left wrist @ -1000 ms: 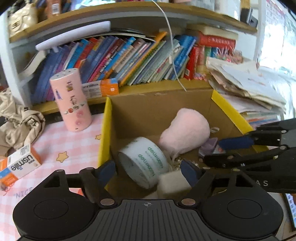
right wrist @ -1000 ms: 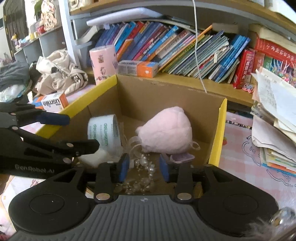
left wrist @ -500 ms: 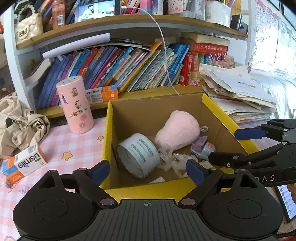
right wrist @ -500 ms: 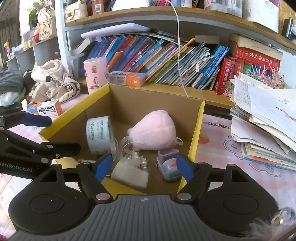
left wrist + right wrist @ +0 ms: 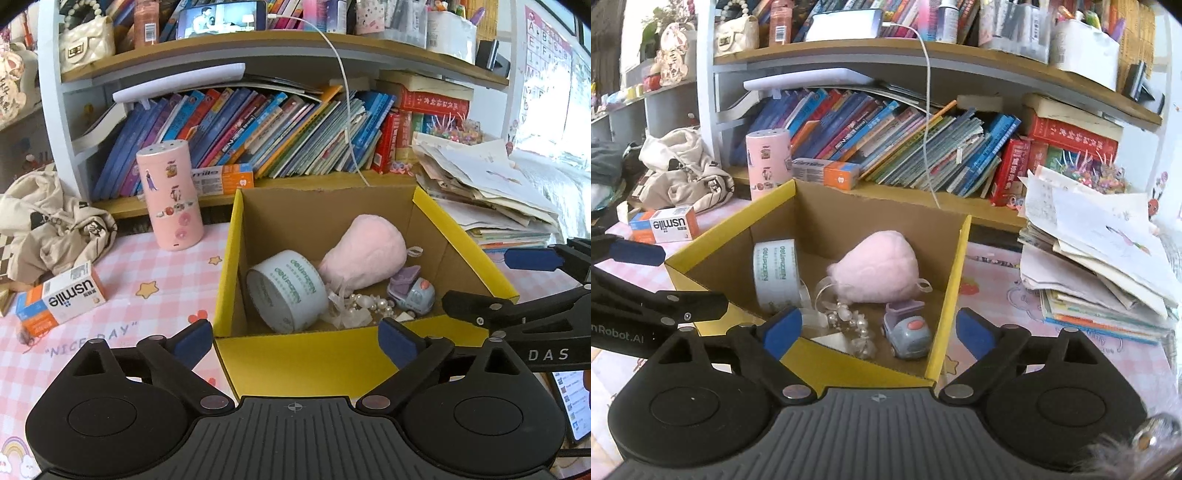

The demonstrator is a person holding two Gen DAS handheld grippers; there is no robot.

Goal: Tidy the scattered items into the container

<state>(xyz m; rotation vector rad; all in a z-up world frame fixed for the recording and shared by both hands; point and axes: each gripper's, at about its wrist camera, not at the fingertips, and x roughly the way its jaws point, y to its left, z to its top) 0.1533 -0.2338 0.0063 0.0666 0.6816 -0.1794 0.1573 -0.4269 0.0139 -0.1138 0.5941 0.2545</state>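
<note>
**Both grippers just backed out of the box, and both are empty**

Quick update. A second ago both grippers were down inside the cardboard box: the right one had its fingers narrow around the bead-and-ribbon bundle, and the left one was right by a white block. Now both have pulled back and up to the near edge. The left gripper has its fingers spread wide with nothing between them, and the same goes for the right gripper, wide and empty.

So the drop looks done. Sitting in the box now: the roll of tape on its side against the left wall, the pink plush pouch leaning behind it, the bead bundle in front, and the little toy car near the right wall. A white corner of something pokes up at the front edge in the right view; I can't tell what it is.

My read is that this batch is finished and the hands are free for the next pick. What's left out on the pink checked desk: a toothpaste box off to the left, well apart from the box, and the pink cylinder standing upright near the box's back left corner. The toothpaste box seems the obvious next grab for the left side.
</note>
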